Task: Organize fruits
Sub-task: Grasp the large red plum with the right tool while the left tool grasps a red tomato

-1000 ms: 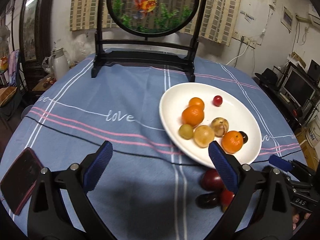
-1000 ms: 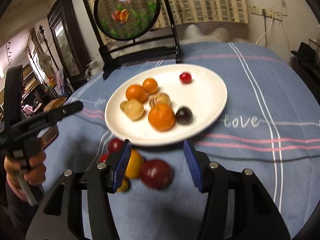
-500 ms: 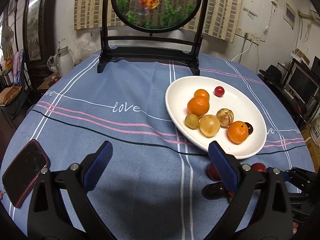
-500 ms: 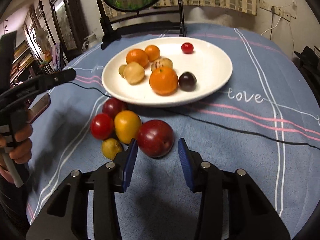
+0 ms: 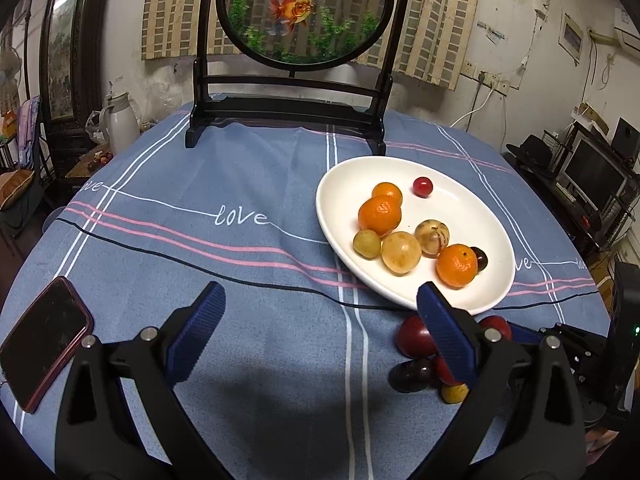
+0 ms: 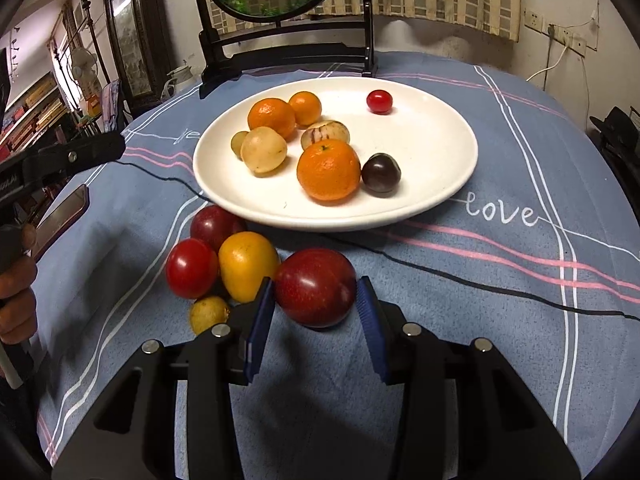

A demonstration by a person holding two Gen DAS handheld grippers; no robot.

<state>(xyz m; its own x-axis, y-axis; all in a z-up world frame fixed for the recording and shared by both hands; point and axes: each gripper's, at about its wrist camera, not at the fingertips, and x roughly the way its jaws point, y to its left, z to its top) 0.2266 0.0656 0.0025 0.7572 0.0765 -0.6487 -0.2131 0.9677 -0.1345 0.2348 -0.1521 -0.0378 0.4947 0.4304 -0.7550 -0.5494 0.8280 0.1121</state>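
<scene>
- The desk (image 5: pixel 248 264) was round and covered with a blue-grey cloth crossed by white, pink and black stripes, the word "love" woven into it in white.
- At the 12 o'clock edge of the desk stood a dark wooden stand carrying a round goldfish screen (image 5: pixel 302 8); behind it hung a checked curtain on a stained wall with sockets and cables.
- Toward 9 o'clock in the left wrist view a white kettle (image 5: pixel 120 122) sat off the desk, and a phone (image 5: pixel 44 340) in a red case lay dark side up at about 8 o'clock.
- The white plate (image 6: pixel 432 160) lay right of centre, holding three oranges, two pale round fruits, a striped one, a dark plum and a small red tomato at its 1 o'clock side.
- Just off the plate's 7 o'clock rim, on the cloth, clustered a dark red plum, a red tomato (image 6: pixel 192 268), a yellow-orange fruit (image 6: pixel 248 266) and a small yellow one.
- The large red plum (image 6: pixel 316 288) rested on the cloth at the plate's 6 o'clock, nearly round, its slightly longer axis running 9 to 3 o'clock.
- The right claw (image 6: pixel 316 312) had just been closing; its blue pads flanked that plum, the left one touching it, a sliver of gap on the right.
- The left claw (image 5: pixel 316 324) hung spread wide above bare cloth, holding nothing.
</scene>
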